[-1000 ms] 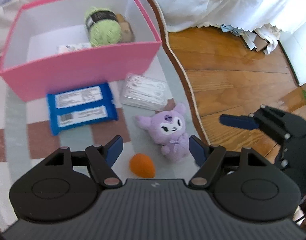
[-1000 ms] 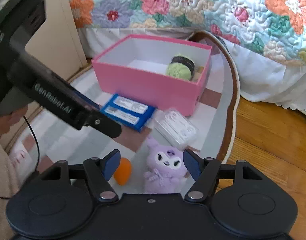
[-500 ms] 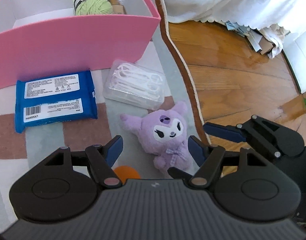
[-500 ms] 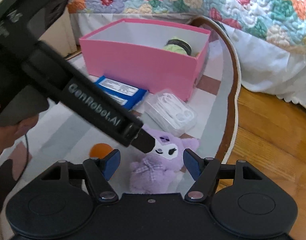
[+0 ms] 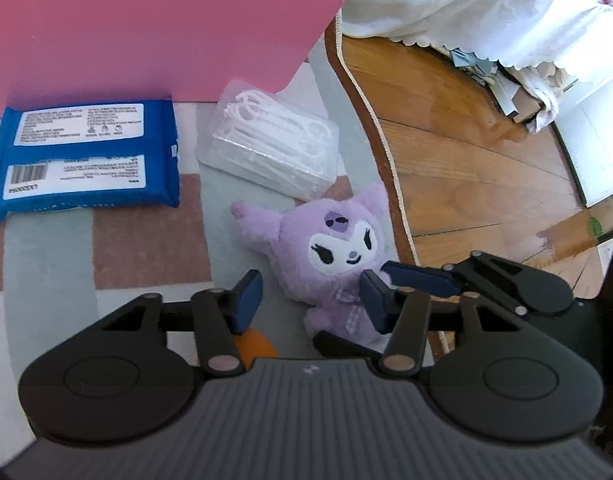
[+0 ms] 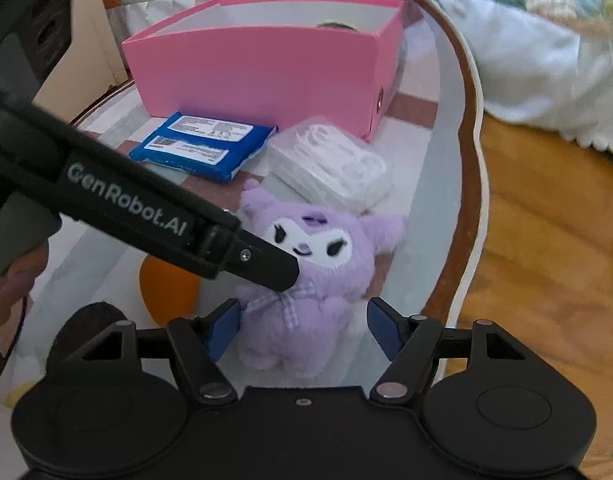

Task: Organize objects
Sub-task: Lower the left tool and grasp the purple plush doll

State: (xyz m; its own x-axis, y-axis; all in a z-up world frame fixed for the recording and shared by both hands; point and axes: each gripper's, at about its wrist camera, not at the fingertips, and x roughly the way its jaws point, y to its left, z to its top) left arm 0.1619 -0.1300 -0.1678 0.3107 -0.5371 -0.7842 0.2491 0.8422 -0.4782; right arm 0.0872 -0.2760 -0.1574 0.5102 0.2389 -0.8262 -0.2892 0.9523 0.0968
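Note:
A purple plush toy [image 5: 326, 248] lies on the rug near its right edge; it also shows in the right wrist view [image 6: 306, 280]. My left gripper [image 5: 310, 300] is open, low over the plush's body. My right gripper [image 6: 302, 328] is open with its jaws on either side of the plush's lower body. An orange ball [image 5: 258, 346] lies just left of the plush, half hidden under the left gripper; it also shows in the right wrist view [image 6: 166, 288]. The pink box [image 5: 146, 32] stands behind, also seen from the right [image 6: 266, 68].
A blue wipes pack [image 5: 86, 156] and a clear packet of white floss picks [image 5: 270, 140] lie in front of the box. The rug's brown edge [image 5: 370, 120] meets wooden floor [image 5: 466, 152]. A quilted bed skirt [image 6: 546, 60] hangs at the right.
Both grippers have moved down and forward toward the plush. The right gripper's jaws now flank its body. The box's inside has dropped out of the left view.

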